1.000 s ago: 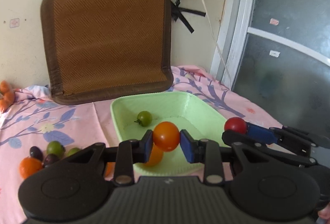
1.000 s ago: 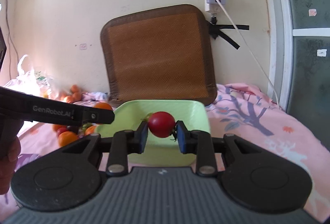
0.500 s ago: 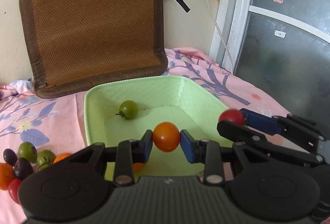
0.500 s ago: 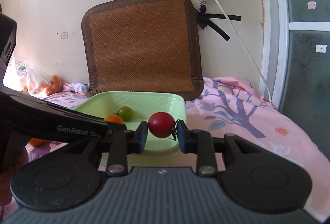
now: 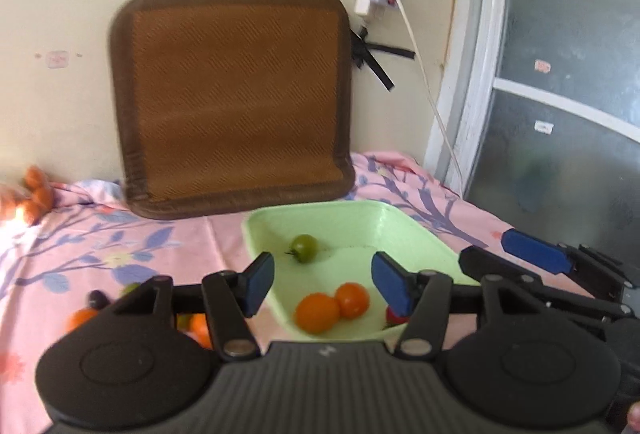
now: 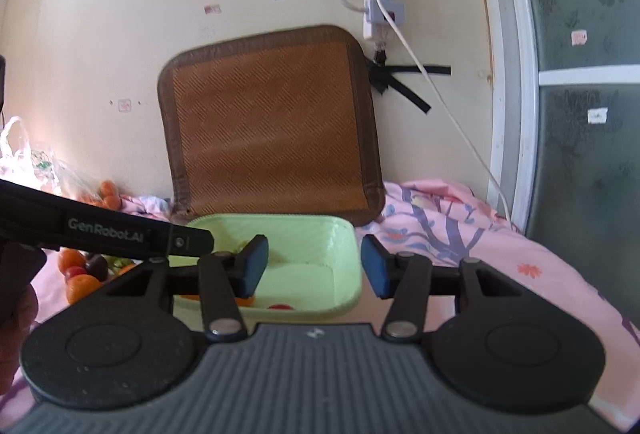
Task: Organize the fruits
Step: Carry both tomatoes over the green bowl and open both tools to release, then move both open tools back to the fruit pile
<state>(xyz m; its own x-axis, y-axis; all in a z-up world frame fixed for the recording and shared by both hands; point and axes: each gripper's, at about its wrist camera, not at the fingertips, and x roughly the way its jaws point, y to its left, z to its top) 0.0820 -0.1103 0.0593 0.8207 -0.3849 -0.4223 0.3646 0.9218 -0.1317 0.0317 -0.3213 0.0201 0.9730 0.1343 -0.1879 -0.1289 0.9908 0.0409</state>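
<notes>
**Both tools wide open above green tray, fruit lying inside**

Left tool (image 5: 323, 284) hangs over the near end of the light-green tray (image 5: 420, 234), blue pads spread far apart w/ nothing between them. Right tool (image 6: 311, 271) likewise gapes, holding nothing, its pads framing the tray's (image 6: 344, 234) right-hand end. In the left wrist view the right tool's fingers (image 5: 532, 252) reach in from the right, at the tray's right rim.

Inside the tray: a green tomato (image 5: 304, 248) toward the far end, two orange tomatoes (image 5: 332, 308) touching each other at the near end, and a red tomato (image 5: 394, 316) just right of them, mostly hidden behind the left tool's right pad. From the right wrist view only a sliver of the red one (image 6: 280, 307) shows over the near rim, plus a bit of orange behind the left pad.

Tray sits on a pink floral cloth (image 5: 100, 246) covering the surface. Loose fruit pile (image 6: 82, 272) – orange, red, dark, green pieces – lies on the cloth left of the tray, apart from it. Brown woven mat (image 5: 228, 98) leans upright against the cream wall behind the tray; power strip (image 6: 382, 4) & black tape on the wall above. Frosted glass door (image 5: 568, 74) at right. Image slightly blurred.
</notes>
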